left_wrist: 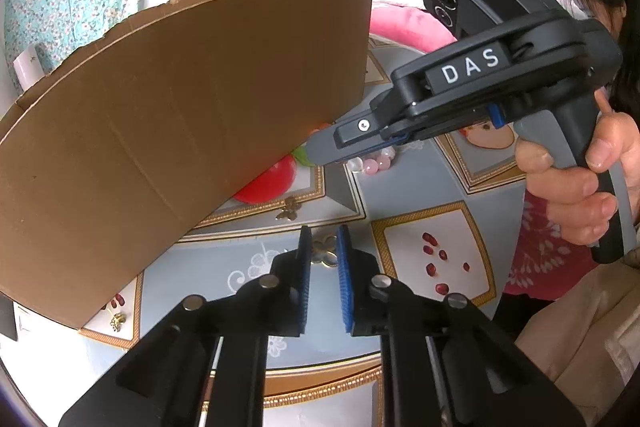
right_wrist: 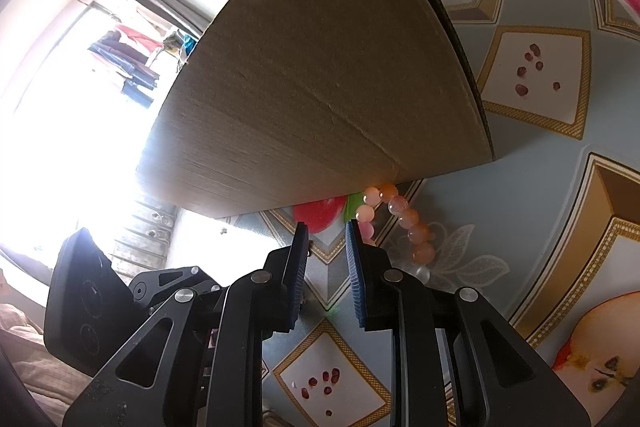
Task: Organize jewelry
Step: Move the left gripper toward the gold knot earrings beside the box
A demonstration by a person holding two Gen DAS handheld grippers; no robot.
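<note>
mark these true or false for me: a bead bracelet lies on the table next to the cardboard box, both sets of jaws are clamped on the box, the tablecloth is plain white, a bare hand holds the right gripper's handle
1. A bead bracelet lies on the table beside the cardboard box. True.
2. Both sets of jaws are clamped on the box. False: the left gripper and the right gripper each show a gap with nothing between the pads.
3. The tablecloth is plain white. False: it is blue-grey with gold-framed panels and fruit prints.
4. A bare hand holds the right gripper's handle. True.
</note>
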